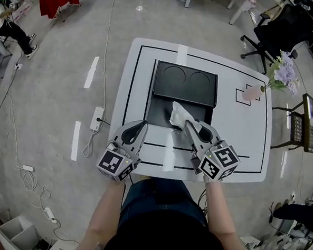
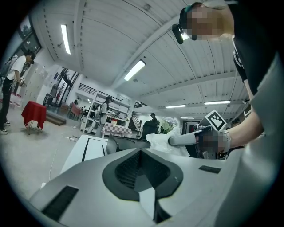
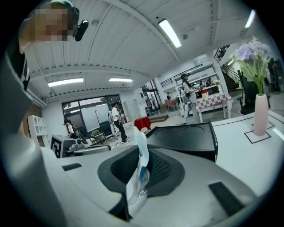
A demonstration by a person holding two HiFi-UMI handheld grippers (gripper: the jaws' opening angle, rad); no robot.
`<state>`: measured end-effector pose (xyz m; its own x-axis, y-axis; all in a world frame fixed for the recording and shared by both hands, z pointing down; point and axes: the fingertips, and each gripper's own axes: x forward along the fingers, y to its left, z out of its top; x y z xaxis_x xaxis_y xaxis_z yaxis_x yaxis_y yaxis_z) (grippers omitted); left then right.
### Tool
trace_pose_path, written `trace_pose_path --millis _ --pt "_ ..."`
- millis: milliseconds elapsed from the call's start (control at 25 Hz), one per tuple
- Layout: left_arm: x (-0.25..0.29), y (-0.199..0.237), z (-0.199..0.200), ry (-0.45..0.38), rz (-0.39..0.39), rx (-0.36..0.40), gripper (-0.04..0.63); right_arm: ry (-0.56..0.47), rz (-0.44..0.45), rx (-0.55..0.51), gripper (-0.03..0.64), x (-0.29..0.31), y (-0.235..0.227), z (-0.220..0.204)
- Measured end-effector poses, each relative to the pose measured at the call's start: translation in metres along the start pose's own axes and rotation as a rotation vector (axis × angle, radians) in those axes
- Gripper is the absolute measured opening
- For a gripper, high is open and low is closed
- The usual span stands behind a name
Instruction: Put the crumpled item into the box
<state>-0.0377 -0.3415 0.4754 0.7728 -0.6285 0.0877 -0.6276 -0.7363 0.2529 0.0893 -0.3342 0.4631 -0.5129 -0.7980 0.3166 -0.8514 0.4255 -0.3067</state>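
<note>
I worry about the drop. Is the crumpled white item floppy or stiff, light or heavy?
Probably floppy: the crumpled item bends in thin creased folds. Likely light: the right hand-held gripper carries it by a narrow pinch.

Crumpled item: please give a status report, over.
Right gripper shut on crumpled item, at the black box near side. Left gripper shut, empty, beside the box. Vase apart on table; nothing in the way.

One worktop (image 1: 241, 127), one black box (image 1: 185, 83), one crumpled item (image 1: 178, 115), one vase (image 1: 251, 93) at three o'clock, two grippers: left gripper (image 1: 141, 126), right gripper (image 1: 189, 126).
</note>
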Motion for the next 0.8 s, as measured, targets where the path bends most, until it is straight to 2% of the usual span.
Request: trace_pose_path --millis 520,800 --pt "0.018 0.014 -0.007 0.031 0.030 -0.006 0.000 0.230 0.043 -0.112 0.052 0.046 -0.008 -0.017" --pt "0.016 0.025 -0.009 0.032 0.049 -0.005 0.000 0.288 0.114 -0.135 0.052 0.063 0.004 -0.021"
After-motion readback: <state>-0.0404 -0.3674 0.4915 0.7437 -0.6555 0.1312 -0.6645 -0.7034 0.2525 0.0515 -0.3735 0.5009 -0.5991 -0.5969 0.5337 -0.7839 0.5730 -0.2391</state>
